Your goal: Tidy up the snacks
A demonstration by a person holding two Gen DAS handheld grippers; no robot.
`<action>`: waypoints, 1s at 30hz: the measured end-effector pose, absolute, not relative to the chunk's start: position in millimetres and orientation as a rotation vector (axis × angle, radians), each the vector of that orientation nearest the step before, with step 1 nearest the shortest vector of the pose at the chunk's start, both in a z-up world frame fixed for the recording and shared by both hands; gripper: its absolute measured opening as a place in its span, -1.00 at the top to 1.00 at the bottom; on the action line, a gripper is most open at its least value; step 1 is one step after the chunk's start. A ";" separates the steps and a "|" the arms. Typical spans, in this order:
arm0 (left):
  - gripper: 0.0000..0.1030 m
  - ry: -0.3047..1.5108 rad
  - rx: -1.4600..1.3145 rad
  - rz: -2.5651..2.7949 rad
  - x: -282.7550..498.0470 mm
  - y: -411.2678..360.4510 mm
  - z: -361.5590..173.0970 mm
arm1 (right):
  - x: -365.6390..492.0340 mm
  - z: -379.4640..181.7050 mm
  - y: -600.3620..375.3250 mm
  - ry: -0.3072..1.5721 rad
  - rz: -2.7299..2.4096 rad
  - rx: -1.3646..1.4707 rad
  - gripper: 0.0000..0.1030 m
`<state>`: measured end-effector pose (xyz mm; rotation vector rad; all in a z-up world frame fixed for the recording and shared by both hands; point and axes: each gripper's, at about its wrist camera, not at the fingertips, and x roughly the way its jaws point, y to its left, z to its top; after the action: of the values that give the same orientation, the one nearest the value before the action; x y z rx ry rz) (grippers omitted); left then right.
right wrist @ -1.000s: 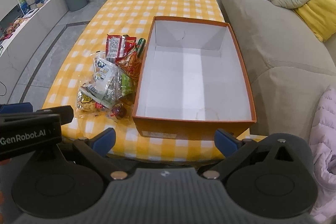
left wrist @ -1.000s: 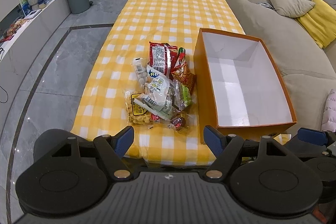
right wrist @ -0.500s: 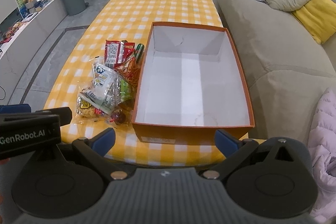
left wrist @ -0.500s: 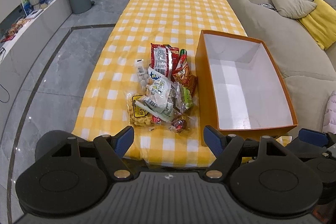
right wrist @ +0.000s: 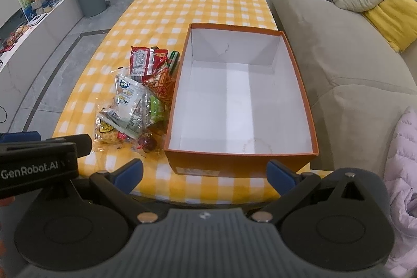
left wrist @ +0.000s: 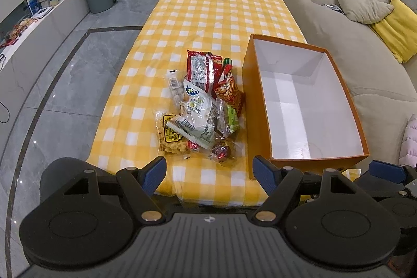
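A long table under a yellow-and-white checked cloth [left wrist: 221, 17] runs away from both cameras, with a grey sofa [right wrist: 338, 56] along its right side. On the near right part of the cloth sits an orange cardboard box [left wrist: 351, 121] with a white inside holding nothing. Just left of the box, touching its wall, lies a heap of snack packets [left wrist: 200, 106]: red, orange, white, green and clear ones piled together. The left gripper [left wrist: 209, 170] and right gripper [right wrist: 204, 171] both hover short of the table's near edge, jaws spread wide, holding and touching nothing. Compared with a second ago, both views have drawn back slightly, so the table appears a little farther off; snacks and box lie as before.
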<state>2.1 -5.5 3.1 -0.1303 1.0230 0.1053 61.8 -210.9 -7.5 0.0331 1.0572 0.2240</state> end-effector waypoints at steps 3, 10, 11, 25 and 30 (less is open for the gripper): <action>-0.72 0.952 -0.215 0.165 -2.9 11.4 14.9 | 64.1 -1.4 -214.8 1.027 0.234 0.048 -0.90; -0.73 0.853 -0.216 0.292 -0.9 62.8 38.1 | 99.0 104.2 -292.4 0.580 0.116 0.340 -0.94; -0.73 0.852 -0.225 0.306 -0.1 69.0 38.0 | 102.0 122.7 -304.4 0.492 0.100 0.411 -0.94; -0.73 0.843 -0.319 0.331 18.9 112.8 -3.6 | 143.4 73.9 -257.8 0.417 0.384 0.599 -0.94; -0.73 0.830 -0.360 0.296 23.3 123.0 -33.6 | 156.9 -4.8 -206.6 0.714 0.486 0.477 -0.30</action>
<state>23.3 123.0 -33.6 -0.3601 0.8302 0.2955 156.9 -206.6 -4.8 0.4770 0.7143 0.4862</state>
